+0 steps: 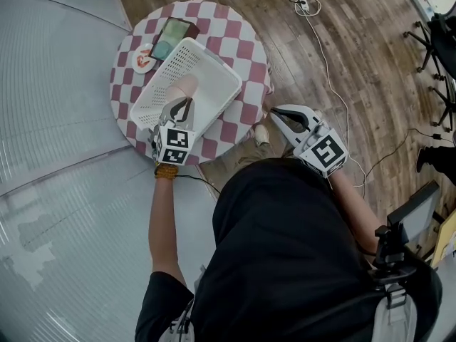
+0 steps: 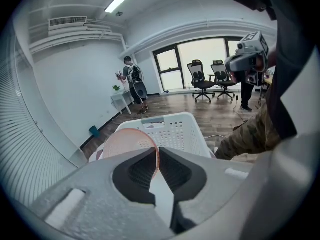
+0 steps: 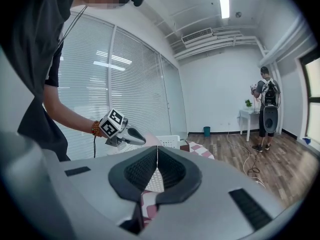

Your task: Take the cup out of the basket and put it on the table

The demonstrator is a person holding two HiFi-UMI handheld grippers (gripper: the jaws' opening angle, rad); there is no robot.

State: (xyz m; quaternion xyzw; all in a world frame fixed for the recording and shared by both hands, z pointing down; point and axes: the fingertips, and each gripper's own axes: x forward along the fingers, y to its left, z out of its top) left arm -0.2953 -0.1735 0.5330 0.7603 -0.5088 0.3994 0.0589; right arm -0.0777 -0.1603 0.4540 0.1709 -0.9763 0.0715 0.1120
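Observation:
A pale pink cup (image 1: 185, 86) is in the white plastic basket (image 1: 211, 68) on the round checkered table (image 1: 246, 38). My left gripper (image 1: 187, 102) reaches in from the basket's near side and is shut on the cup's rim. In the left gripper view the thin rim of the cup (image 2: 125, 142) is pinched between the dark pads (image 2: 140, 170), with the basket (image 2: 176, 130) behind. My right gripper (image 1: 273, 112) hangs off the table's right edge, shut with nothing in it. The right gripper view shows its jaws (image 3: 156, 153) closed and the left gripper (image 3: 121, 129) by the basket (image 3: 168, 140).
A dark phone (image 1: 171, 38) and a round coaster (image 1: 144, 58) lie on the table's far left beside the basket. Cables and a power strip (image 1: 305, 4) run across the wooden floor. Office chairs (image 1: 436, 41) stand at the right. A person (image 3: 265, 109) stands far across the room.

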